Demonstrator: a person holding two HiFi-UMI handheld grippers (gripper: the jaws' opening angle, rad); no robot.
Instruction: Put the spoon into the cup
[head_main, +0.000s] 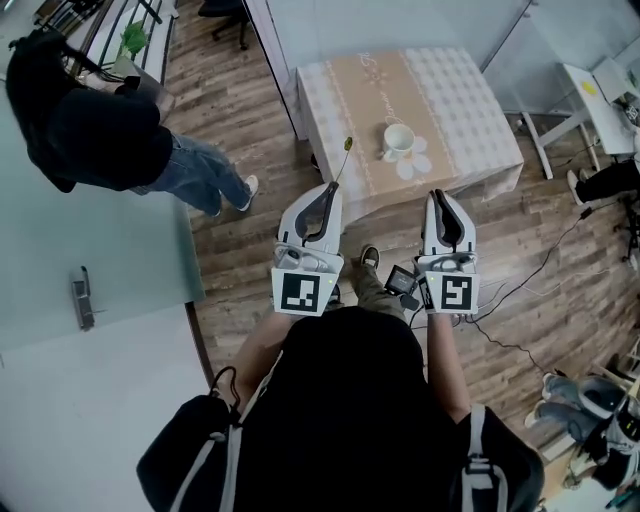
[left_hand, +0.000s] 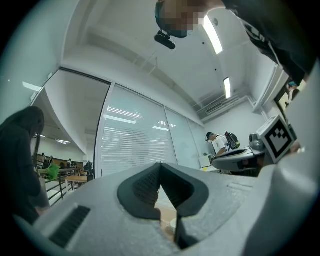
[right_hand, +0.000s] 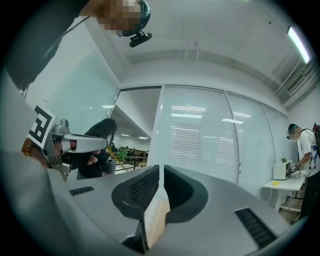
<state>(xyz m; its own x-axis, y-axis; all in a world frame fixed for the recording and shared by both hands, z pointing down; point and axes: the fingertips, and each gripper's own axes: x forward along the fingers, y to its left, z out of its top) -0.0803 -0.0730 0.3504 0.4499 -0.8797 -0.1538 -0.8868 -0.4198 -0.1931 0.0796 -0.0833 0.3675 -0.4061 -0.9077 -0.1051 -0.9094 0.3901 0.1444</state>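
Held side by side, pointing forward: left gripper (head_main: 334, 187) pinches the spoon (head_main: 346, 149), right gripper (head_main: 440, 193) jaws together

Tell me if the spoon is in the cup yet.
No: the spoon sticks out of the left tongs, away from the cup on the table.

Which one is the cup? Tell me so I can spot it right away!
Find the small table with the pale checked cloth on the wooden floor. The cup sits near the table's front edge, on a flower pattern. It is round and white, the only thing standing on the cloth, unlike the thin yellowish spoon held by the left hand-held gripper.
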